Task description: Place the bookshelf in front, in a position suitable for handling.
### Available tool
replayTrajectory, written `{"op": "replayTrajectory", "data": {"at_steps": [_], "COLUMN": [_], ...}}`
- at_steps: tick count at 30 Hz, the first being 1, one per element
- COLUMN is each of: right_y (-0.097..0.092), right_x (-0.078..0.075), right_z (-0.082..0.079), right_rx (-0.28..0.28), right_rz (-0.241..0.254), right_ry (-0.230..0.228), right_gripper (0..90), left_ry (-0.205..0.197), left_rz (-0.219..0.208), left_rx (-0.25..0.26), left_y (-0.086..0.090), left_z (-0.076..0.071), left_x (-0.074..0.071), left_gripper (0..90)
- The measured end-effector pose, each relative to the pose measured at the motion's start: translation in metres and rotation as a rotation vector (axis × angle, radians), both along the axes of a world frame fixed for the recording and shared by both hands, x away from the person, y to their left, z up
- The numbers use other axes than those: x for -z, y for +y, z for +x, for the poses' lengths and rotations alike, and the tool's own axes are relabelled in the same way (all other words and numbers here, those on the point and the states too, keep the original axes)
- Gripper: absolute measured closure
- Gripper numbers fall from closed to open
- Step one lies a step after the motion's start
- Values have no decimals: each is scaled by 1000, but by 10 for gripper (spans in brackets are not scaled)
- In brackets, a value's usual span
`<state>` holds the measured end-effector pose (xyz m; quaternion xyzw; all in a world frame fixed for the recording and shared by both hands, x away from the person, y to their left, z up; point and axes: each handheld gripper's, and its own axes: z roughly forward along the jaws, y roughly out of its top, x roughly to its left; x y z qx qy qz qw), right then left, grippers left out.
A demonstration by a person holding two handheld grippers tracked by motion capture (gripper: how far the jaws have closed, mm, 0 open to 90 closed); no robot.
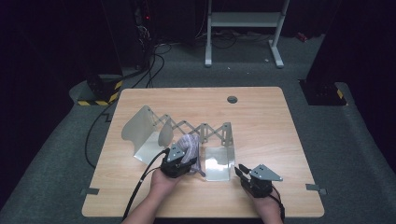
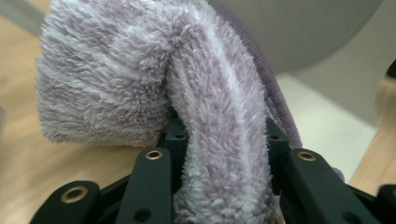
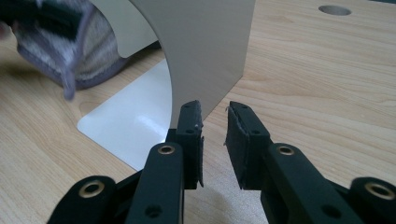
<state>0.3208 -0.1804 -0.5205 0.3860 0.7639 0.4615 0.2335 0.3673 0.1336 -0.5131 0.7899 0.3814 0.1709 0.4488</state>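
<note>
Fluffy lilac sock point(image 2: 154, 74) bunched in left hand-held gripper point(image 2: 223, 140).

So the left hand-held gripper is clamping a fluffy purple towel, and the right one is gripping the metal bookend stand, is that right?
Not quite. The right hand-held gripper grips nothing: the right gripper view shows its jaws apart with only air between them, just short of the metal bookend stand. The left hand-held gripper does clamp the fluffy purple towel.
</note>
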Motion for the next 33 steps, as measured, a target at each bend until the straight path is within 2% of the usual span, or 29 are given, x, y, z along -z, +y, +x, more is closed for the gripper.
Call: {"op": "replayTrajectory", "data": {"at_steps": [1,2,3,6,10,14,16,17,18,20,22,26,28,33], "right_y": [0,0,0,0,0,-1,-1,0,0,1,2,5,6,9], "right_x": [0,0,0,0,-1,-1,0,0,0,0,-2,-3,-4,-4], "right_z": [0,0,0,0,-1,-1,0,1,1,1,2,7,12,22], "right_rx": [-1,-2,-2,-2,0,4,6,4,2,1,1,17,39,59], "right_rz": [-1,-1,-1,0,2,5,6,5,2,-1,1,6,9,15], "right_ry": [0,0,0,0,-2,-2,2,1,-1,-2,-4,-6,-4,12], "right_gripper": [752,752,752,752,752,752,752,752,752,752,752,751,751,751], "left_ry": [23,23,42,44,21,-6,-31,-52,-52,-51,-47,-52,-54,-43], "left_rz": [13,13,42,37,45,12,-3,-25,-25,-52,-47,-53,-39,-52], "left_rx": [15,15,40,42,30,5,-4,-16,-16,-38,-62,-81,-80,-76], "left_y": [-1,-1,-3,0,6,23,32,43,43,54,64,69,70,73], "left_z": [1,1,2,2,-2,-12,-20,-28,-28,-34,-36,-39,-43,-49], "left_x": [6,6,11,13,10,2,-3,-5,-5,-3,-2,-1,1,2], "left_gripper": [648,649,649,649,646,642,639,636,635,635,629,625,620,617]}}
